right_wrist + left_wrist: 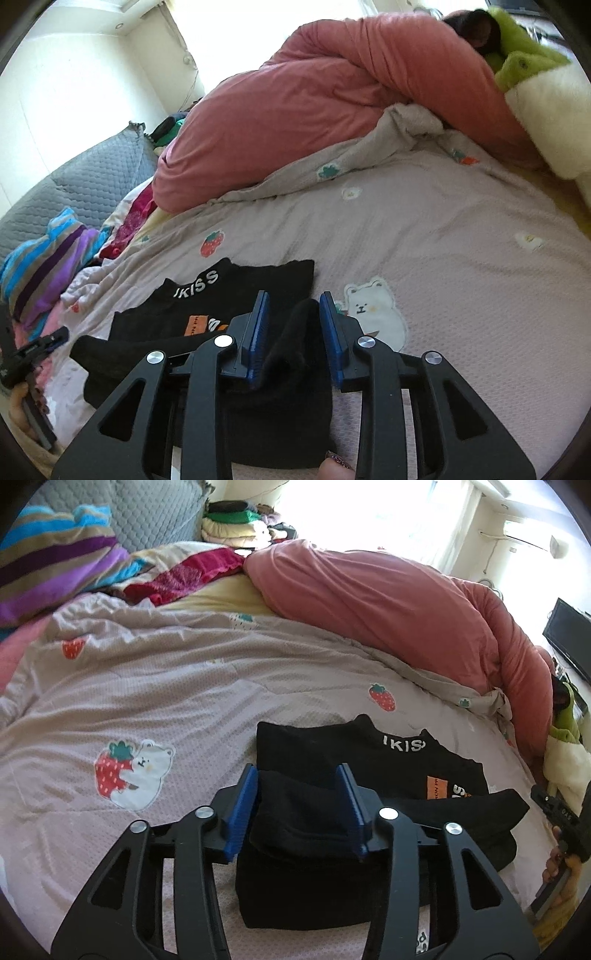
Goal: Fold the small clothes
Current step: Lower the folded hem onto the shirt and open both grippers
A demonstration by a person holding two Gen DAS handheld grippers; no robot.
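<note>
A small black shirt point(391, 764) with white "KISS" lettering and an orange patch lies partly folded on the strawberry-print bedsheet point(155, 686). Its lower part is doubled up toward the collar. My left gripper point(297, 775) stands over the shirt's left side, jaws apart, with a bulge of black cloth loose between the blue pads point(242, 805). My right gripper point(294, 299) is over the shirt point(258, 277) at its right side, jaws also apart, a ridge of black fabric rising between its pads point(258, 325) without being pinched. A fingertip point(332, 469) shows at the bottom edge.
A rolled pink duvet point(388, 602) runs along the far side of the bed. A striped pillow point(55, 561) and grey quilted headboard point(147, 513) lie at the left, with stacked clothes point(240, 524) behind. A green and white plush toy point(535, 85) sits at the right.
</note>
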